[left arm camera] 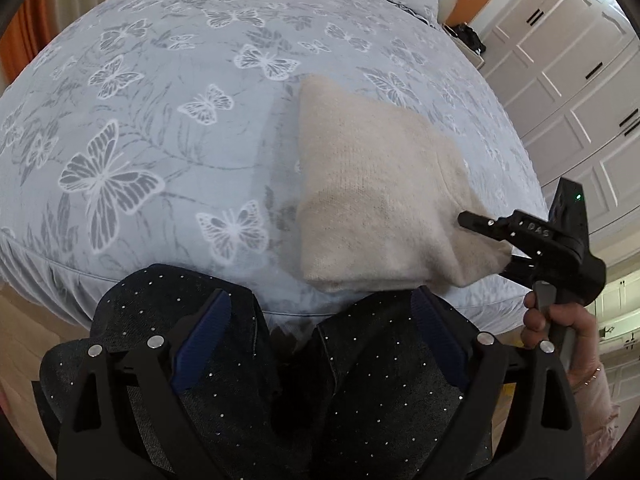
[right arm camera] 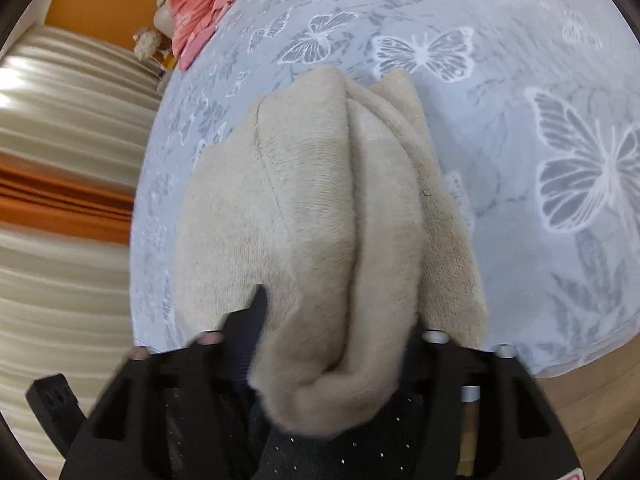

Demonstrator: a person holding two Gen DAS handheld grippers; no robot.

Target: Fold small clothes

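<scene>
My right gripper (left arm camera: pixel 506 246) is clamped on one corner of a cream knitted fuzzy garment (left arm camera: pixel 372 196), folded and hanging just above the grey butterfly-print bedspread (left arm camera: pixel 160 128); my left gripper (left arm camera: pixel 320 344) waits with fingers apart, holding nothing; I should lower it flat, keeping the layers aligned.

Fuzzy matt beige knit garment (left arm camera: pixel 372 192) on smooth printed cotton bedspread (left arm camera: pixel 160 120)
</scene>
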